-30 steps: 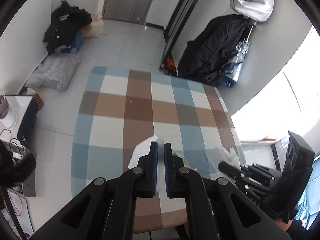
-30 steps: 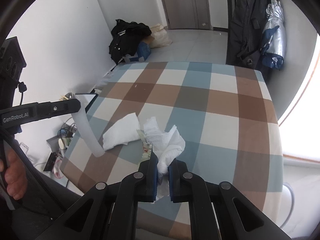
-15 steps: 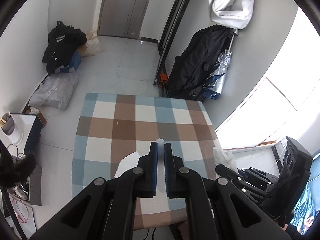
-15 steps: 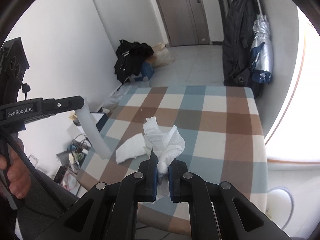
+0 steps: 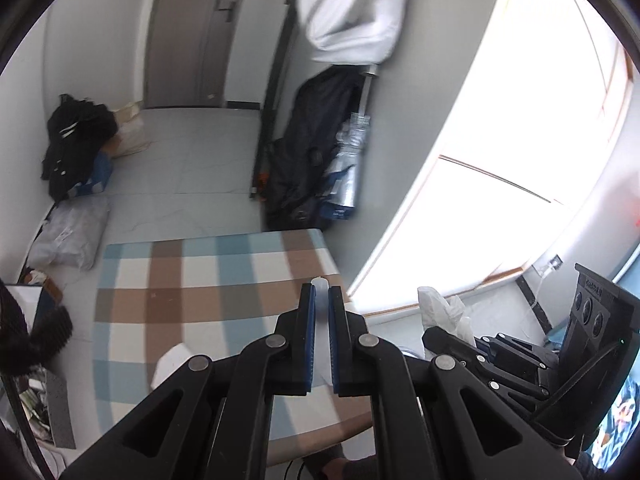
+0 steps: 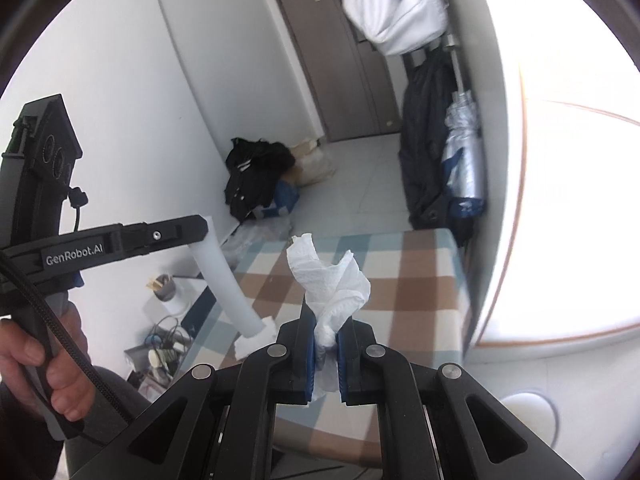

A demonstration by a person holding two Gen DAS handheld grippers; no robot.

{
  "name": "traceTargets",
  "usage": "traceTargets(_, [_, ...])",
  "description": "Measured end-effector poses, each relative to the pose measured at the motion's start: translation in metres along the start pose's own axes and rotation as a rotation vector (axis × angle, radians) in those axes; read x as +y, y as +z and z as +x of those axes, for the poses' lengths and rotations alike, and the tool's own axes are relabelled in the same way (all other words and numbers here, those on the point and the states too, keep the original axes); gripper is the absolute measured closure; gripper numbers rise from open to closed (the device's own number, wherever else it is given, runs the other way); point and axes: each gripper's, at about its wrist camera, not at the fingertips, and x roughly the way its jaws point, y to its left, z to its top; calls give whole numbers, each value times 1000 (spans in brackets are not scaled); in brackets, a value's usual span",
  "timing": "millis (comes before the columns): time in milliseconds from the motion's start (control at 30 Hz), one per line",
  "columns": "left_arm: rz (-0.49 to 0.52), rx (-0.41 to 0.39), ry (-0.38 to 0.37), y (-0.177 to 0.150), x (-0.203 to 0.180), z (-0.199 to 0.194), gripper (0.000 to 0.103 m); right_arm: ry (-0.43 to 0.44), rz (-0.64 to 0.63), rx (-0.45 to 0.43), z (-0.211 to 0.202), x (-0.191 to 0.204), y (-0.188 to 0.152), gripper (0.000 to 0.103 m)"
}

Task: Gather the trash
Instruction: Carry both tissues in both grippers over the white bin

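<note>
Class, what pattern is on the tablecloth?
Blue, brown and white checks on the tablecloth; clearest in the left wrist view.

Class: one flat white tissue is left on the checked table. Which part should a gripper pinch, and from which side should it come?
Pinch the flat tissue at its raised, rumpled edge, coming from above: it lies low on the checked table, so a side approach would likely only push it along.

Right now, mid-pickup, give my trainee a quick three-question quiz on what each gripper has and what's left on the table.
1. True or false: the right gripper is shut on a crumpled tissue.
2. What does the left gripper hold: A) a white tube, B) a cup, C) nothing?
3. Which trash lies on the checked tablecloth?

Key: 1 true. 2 A. 3 A flat white tissue.
</note>
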Motion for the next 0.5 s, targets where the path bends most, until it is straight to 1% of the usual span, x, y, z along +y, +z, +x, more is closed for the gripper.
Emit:
traceTargets(33, [15,5,-13,2,-10,4,101,0,15,-9,-7,-9,1,95])
traceTargets(300, [97,67,-98,8,-77,48,101,-101,128,-27,-44,-83,-7,95])
traceTargets(500, [144,137,-160,-1,-122,84,101,-197,211,-34,-69,-143,-25,95])
